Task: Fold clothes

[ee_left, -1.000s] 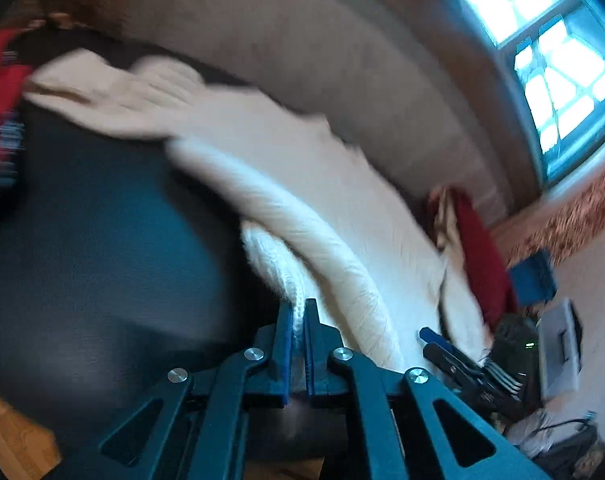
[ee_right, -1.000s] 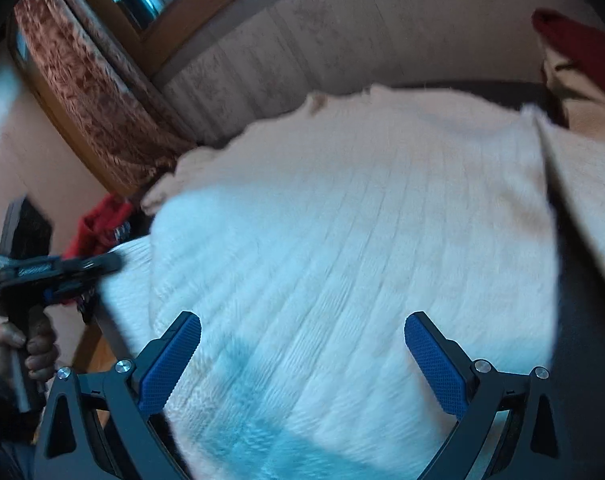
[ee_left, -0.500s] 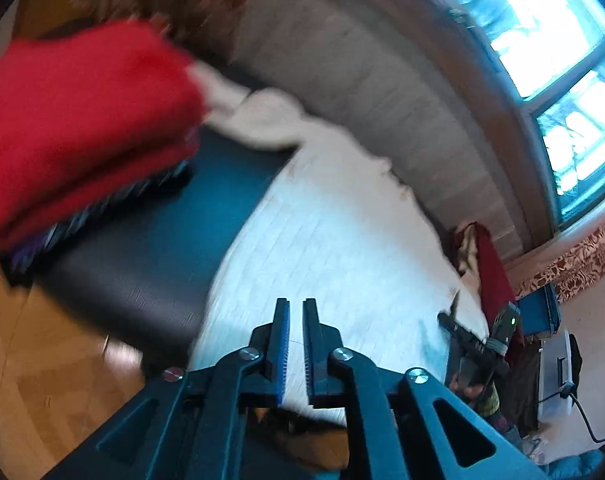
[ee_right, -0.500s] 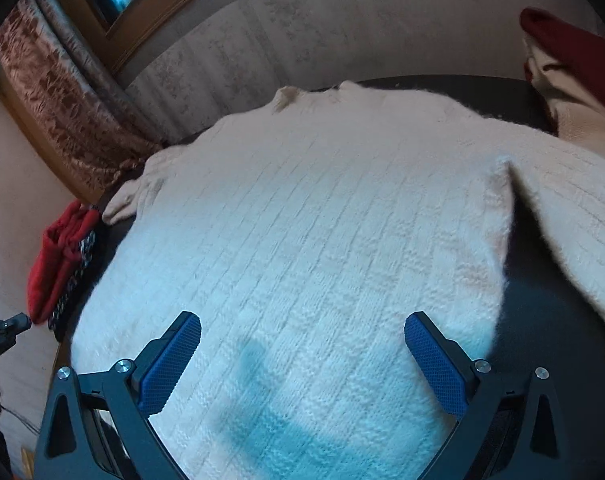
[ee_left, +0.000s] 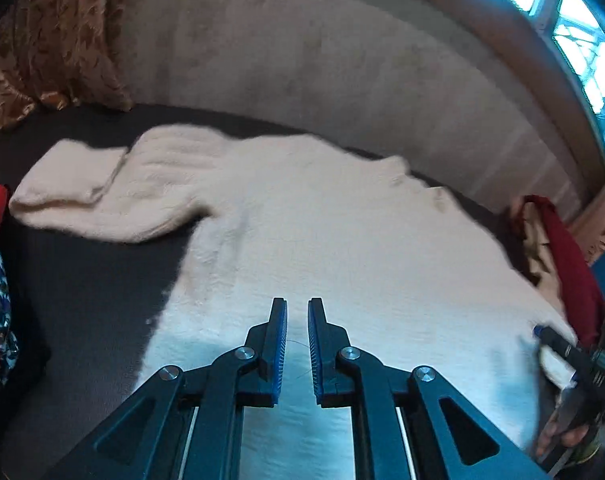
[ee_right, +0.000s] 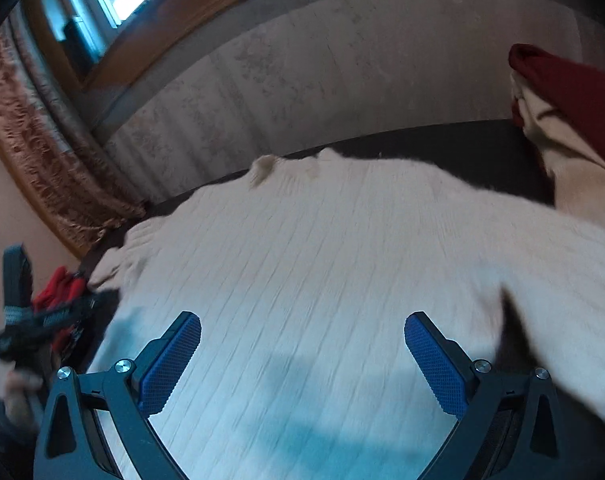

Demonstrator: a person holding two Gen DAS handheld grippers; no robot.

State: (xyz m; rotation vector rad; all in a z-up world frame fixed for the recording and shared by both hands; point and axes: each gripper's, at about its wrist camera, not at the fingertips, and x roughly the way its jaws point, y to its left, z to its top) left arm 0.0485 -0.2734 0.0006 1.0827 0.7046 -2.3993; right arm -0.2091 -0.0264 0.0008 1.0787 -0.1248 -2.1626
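Where it pinched the sweater [ee_left: 342, 248] before, the left gripper [ee_left: 297, 320] has just parted slightly, empty.

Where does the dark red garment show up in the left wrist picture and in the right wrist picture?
Left wrist: dark red garment at the right edge, beyond the cream sweater.
Right wrist: dark red garment at the upper right, above the sweater.
Shared landmark: the sweater's neckline.

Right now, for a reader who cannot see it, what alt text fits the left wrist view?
A cream knitted sweater lies spread on a dark surface, one sleeve stretched left. The left hand-held gripper hovers over it, jaws slightly apart and empty.
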